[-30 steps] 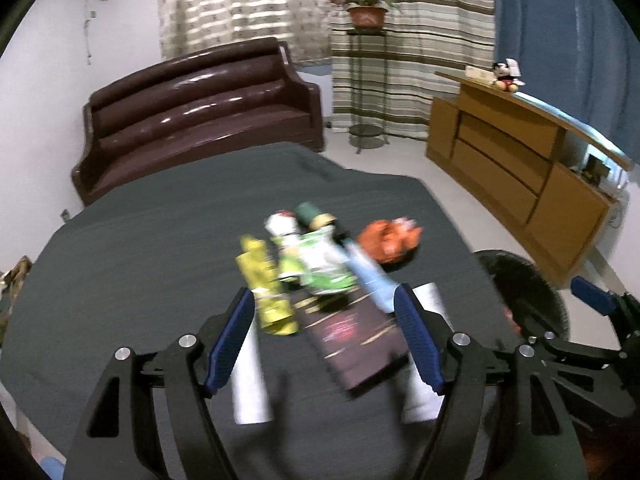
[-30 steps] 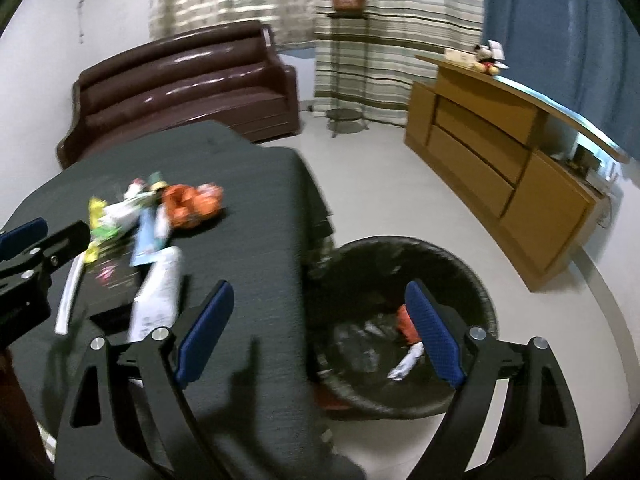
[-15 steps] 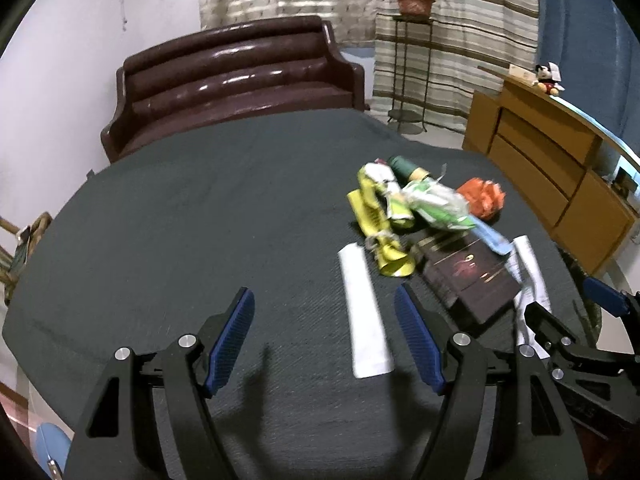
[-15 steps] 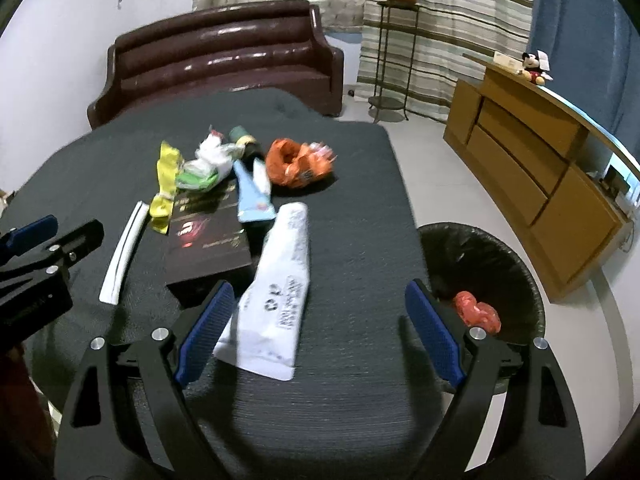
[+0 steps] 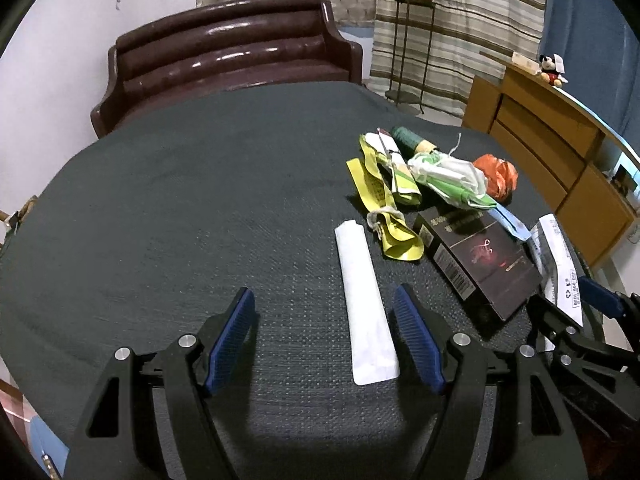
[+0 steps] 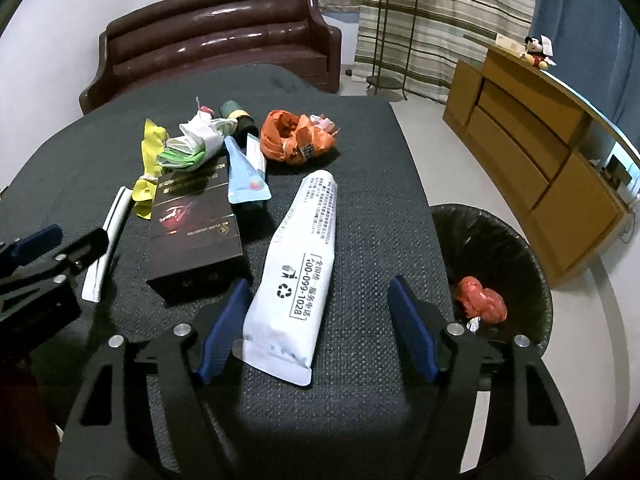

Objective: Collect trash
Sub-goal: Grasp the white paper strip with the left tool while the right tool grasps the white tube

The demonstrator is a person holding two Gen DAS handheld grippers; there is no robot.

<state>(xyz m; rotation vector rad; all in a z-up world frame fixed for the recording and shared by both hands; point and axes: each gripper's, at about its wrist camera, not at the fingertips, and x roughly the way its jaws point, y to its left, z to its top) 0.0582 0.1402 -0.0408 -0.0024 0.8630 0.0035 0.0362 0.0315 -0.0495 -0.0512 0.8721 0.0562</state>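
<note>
Trash lies in a heap on the dark round table (image 5: 180, 200). My left gripper (image 5: 324, 340) is open low over the cloth, and a flat white strip wrapper (image 5: 366, 300) lies between its fingers, nearer the right one. My right gripper (image 6: 318, 328) straddles the near end of a long white printed pouch (image 6: 296, 272). Its jaws are closing, with the left pad close beside the pouch and the right pad well clear. A black box (image 6: 192, 232), yellow wrappers (image 5: 384, 200), a green-white bag (image 5: 448, 176), a blue pouch (image 6: 246, 176) and an orange bag (image 6: 296, 136) lie beyond.
A black-lined bin (image 6: 492, 240) stands on the floor by the table's right edge with a red wad (image 6: 480, 300) inside. A brown sofa (image 5: 224, 52) is behind the table, and a wooden sideboard (image 6: 532, 140) at the right.
The right gripper swung from over the bin to the white pouch and its jaws narrowed. The left gripper shifted from the black box to the white strip and sank lower.
</note>
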